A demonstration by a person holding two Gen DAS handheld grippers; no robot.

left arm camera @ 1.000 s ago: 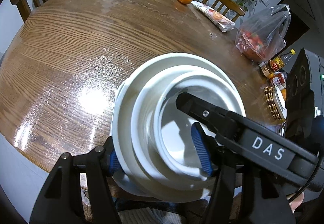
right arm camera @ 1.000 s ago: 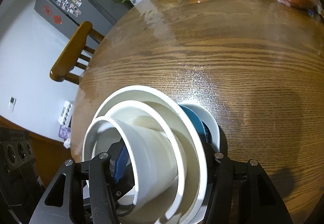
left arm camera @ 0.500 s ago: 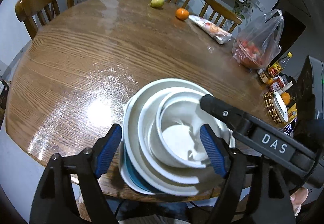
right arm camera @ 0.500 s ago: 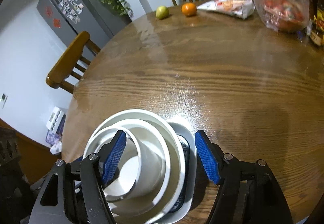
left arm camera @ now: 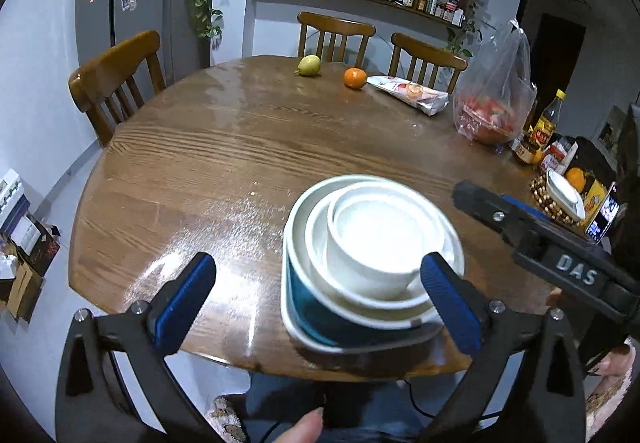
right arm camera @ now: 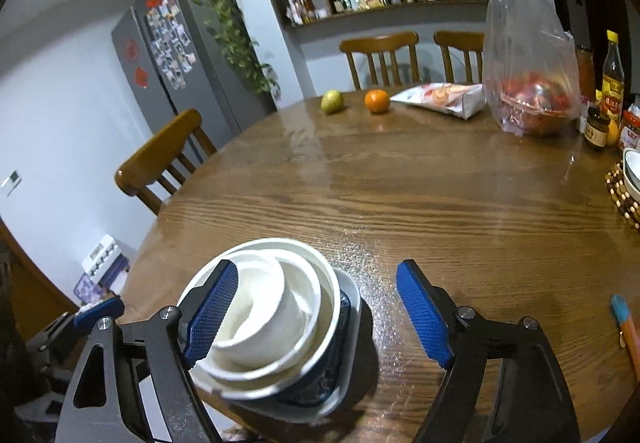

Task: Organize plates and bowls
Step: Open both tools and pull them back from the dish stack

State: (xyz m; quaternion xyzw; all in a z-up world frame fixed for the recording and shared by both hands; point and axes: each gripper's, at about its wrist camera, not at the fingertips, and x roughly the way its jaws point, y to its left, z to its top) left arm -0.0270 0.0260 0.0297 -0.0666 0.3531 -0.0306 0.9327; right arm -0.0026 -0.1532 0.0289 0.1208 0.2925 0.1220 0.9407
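A nested stack of bowls (left arm camera: 372, 255) stands on the round wooden table (left arm camera: 248, 147) near its front edge: white bowls inside a blue-sided bowl on a white plate. My left gripper (left arm camera: 316, 303) is drawn back from it, its jaws opening wide, blue pads clear of the stack. In the right wrist view the same stack (right arm camera: 276, 327) sits low and left. My right gripper (right arm camera: 318, 315) is also opening, its left pad in front of the rim without pressing it. The right gripper's black body (left arm camera: 540, 239) shows in the left wrist view.
At the table's far side lie a pear (left arm camera: 308, 65), an orange (left arm camera: 355, 78) and a snack packet (left arm camera: 408, 91). A plastic bag (left arm camera: 492, 111), bottles (left arm camera: 544, 127) and a small white dish on a beaded mat (left arm camera: 564, 195) crowd the right. Wooden chairs (left arm camera: 116, 79) ring the table.
Both grippers were shut on the stack's rims, then let go, opened wide and pulled back and upward. The stack stays on the table.
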